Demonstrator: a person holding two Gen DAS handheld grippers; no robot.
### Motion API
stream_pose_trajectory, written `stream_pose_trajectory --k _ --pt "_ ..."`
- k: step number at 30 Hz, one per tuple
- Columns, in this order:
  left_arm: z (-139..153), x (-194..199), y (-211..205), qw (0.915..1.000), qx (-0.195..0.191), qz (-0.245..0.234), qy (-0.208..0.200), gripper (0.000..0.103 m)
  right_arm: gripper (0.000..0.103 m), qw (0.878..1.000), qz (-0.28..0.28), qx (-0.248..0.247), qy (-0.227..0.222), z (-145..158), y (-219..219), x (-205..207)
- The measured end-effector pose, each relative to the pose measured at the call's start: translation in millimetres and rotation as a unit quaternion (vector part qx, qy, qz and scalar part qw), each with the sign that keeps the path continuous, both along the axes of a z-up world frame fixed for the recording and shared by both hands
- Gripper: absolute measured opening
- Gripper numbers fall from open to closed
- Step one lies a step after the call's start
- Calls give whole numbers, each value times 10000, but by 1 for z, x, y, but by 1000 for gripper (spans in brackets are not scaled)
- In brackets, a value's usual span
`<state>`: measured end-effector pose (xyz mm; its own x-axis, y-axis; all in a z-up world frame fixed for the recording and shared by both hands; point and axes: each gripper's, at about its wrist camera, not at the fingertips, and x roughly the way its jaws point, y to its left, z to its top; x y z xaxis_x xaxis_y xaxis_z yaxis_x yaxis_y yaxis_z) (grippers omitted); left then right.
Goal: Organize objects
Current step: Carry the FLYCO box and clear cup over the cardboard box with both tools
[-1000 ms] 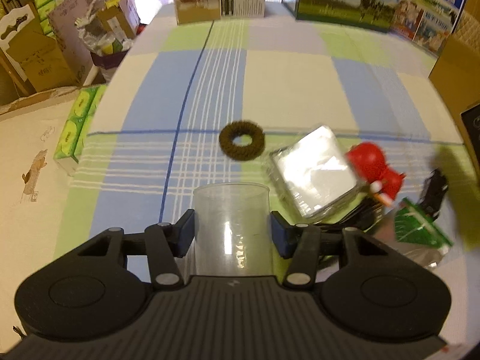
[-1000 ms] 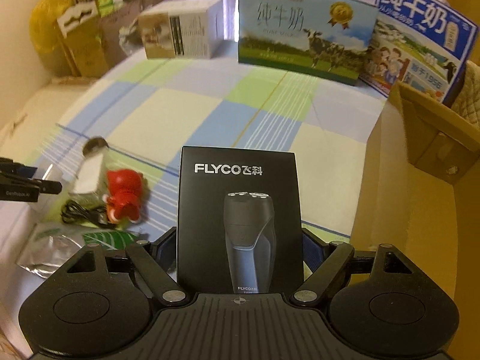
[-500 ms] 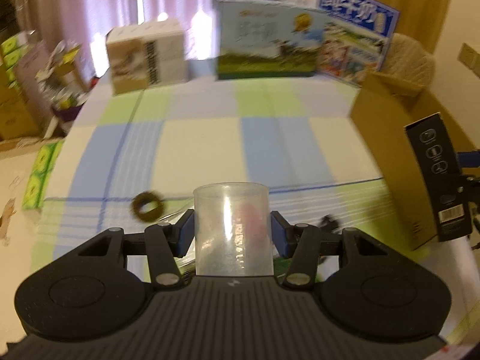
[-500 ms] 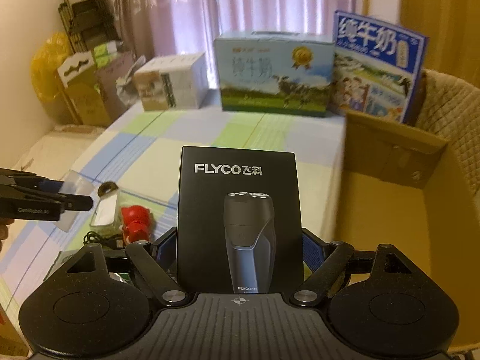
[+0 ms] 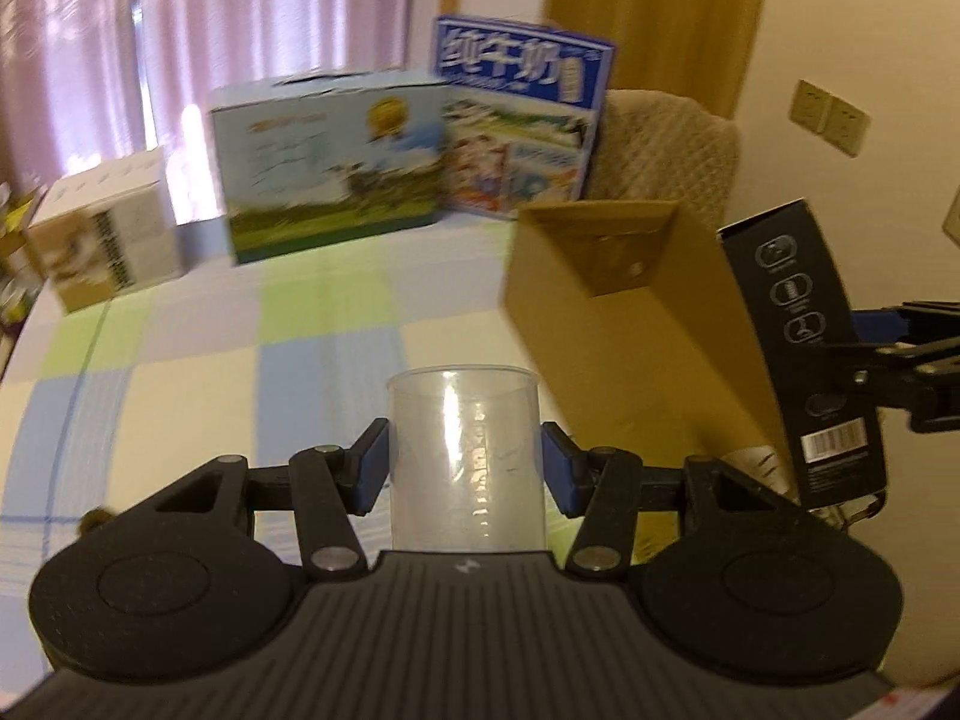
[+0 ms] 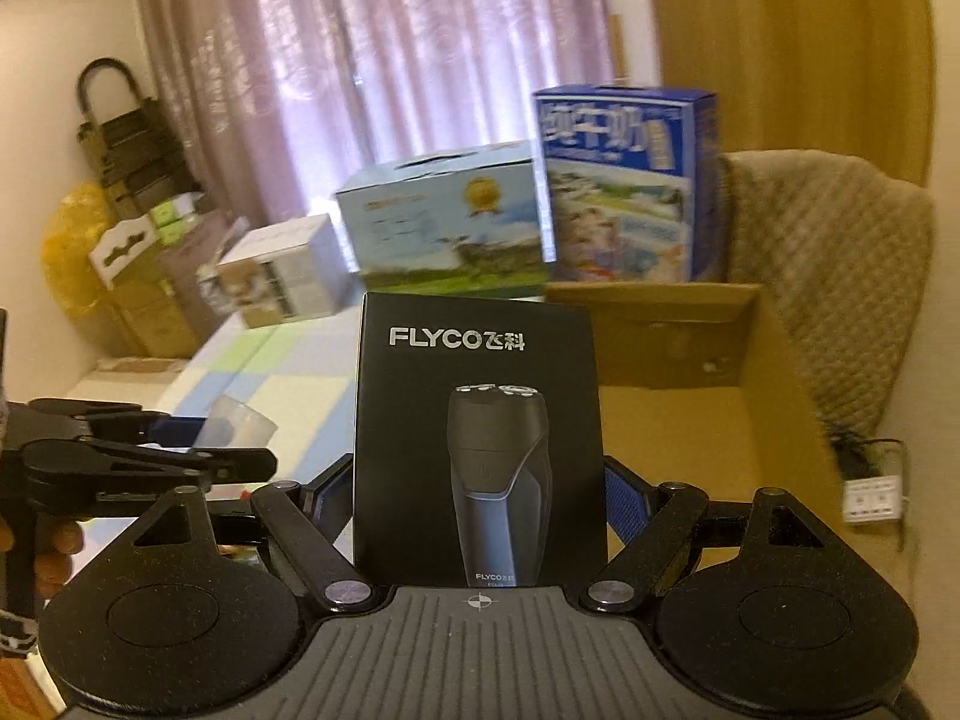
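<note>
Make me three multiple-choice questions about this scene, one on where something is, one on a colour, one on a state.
1. The open cardboard box stands where?
A. right of the checked tablecloth
B. on the chair
C. under the curtain

2. The shaver box is mostly:
A. white
B. black
C. red

3. The left hand-held gripper is:
A. open, empty
B. shut on a clear cup
C. out of view

Answers:
1 A, it sits along the cloth's right edge.
2 B, black front with silver lettering.
3 B, both pads press the cup's sides.

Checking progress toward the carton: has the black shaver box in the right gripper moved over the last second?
Yes. The black shaver box, shut in the right gripper, has risen and come toward the open brown cardboard carton, which fills more of the right wrist view.
</note>
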<state>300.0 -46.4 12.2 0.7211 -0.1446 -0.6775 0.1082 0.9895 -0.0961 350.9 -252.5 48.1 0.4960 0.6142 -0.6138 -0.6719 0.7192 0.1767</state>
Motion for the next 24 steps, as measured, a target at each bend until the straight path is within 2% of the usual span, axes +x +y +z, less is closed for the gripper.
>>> stream_pose_trajectory --k 12,24 --pt "0 48 -81 9996 52 -279 24 48 79 9968 -540 -582 -26 -27 -50 61" --pt "-14 98 -124 9994 92 -253 219 48 80 9947 -416 -938 107 -62 -43 114"
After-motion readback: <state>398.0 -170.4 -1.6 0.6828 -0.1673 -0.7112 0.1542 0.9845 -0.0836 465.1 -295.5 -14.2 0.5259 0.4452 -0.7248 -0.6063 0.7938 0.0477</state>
